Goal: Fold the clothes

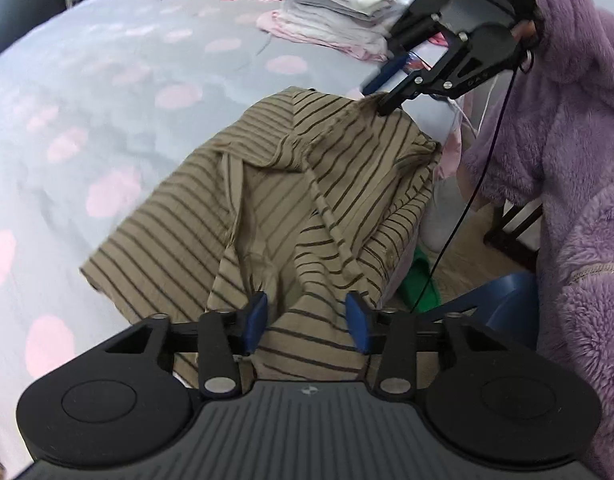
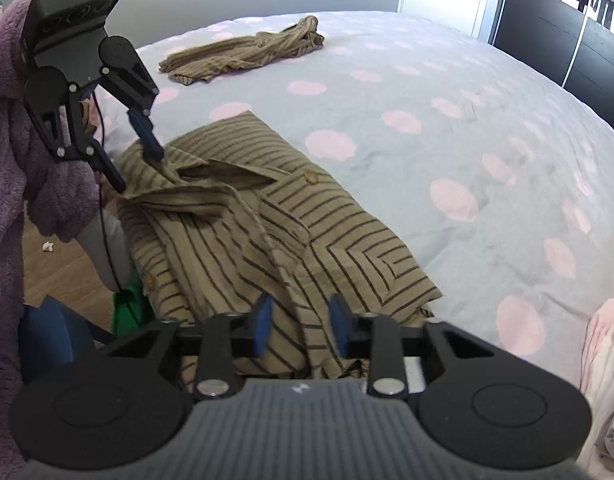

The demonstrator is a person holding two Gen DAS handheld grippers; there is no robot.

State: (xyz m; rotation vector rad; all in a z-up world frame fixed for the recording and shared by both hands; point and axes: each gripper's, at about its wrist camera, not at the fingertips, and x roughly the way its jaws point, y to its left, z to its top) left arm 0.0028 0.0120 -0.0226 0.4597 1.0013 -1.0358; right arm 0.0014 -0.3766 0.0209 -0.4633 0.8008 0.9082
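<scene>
Shirt, left wrist view: striped shirt (image 1: 267,200) is lying half folded at the bed (image 1: 107,80) edge, running from 6 o'clock up towards 1 o'clock.
Left fingers: my left gripper (image 1: 307,320) is pinching a thick bunch of the shirt at 6 o'clock; cloth is filling the gap between the blue pads.
Right fingers: my right gripper (image 1: 377,98) is nipping the far edge at 1 o'clock, and the fabric is peaking up to its tips.
Surroundings: stack of folded clothes (image 1: 339,4) is sitting at 12 o'clock.
Shirt, right wrist view: the shirt (image 2: 287,220) is stretching from 6 o'clock to 10 o'clock, collar end towards 10.
Right fingers again: the right gripper (image 2: 301,320) is closing narrowly on a fold at 6 o'clock.
Left fingers again: the left gripper (image 2: 137,170) is holding the collar end at 10 o'clock.
Other garment: second striped garment (image 2: 243,54) is waiting crumpled at 12 o'clock.
Handling: I am judging it light, limp and creasing easily, so it is sagging between grips.
Hold: I am favouring seams and hems at both ends of the long axis.
</scene>
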